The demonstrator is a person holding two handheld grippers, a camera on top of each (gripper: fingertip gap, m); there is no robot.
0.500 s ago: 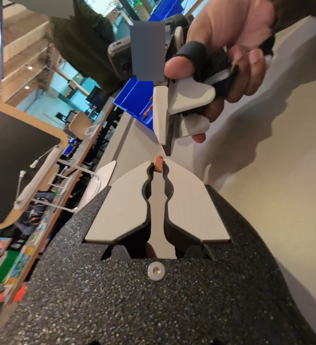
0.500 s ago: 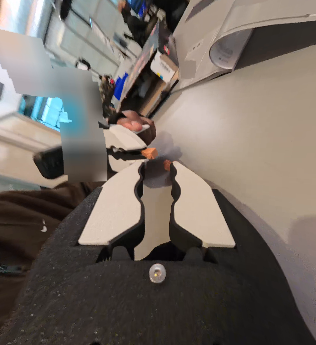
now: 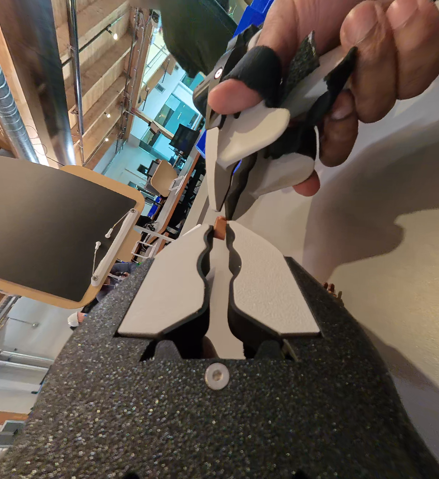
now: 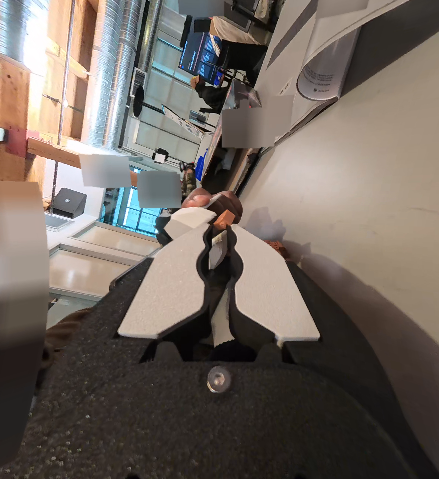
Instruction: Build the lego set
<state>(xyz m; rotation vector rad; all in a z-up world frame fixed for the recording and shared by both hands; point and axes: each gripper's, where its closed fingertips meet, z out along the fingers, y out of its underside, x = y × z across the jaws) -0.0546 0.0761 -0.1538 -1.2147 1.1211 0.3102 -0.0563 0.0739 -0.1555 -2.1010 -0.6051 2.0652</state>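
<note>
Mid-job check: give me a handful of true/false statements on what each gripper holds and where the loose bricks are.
1. The left gripper pinches a small brown brick at its tips. True.
2. The right gripper is set down on the table. False: a hand holds it in the air, tips meeting the left gripper's.
3. The brick is blue. False: it is brown-orange.
4. More brown bricks lie on the table near the right gripper. True.
</note>
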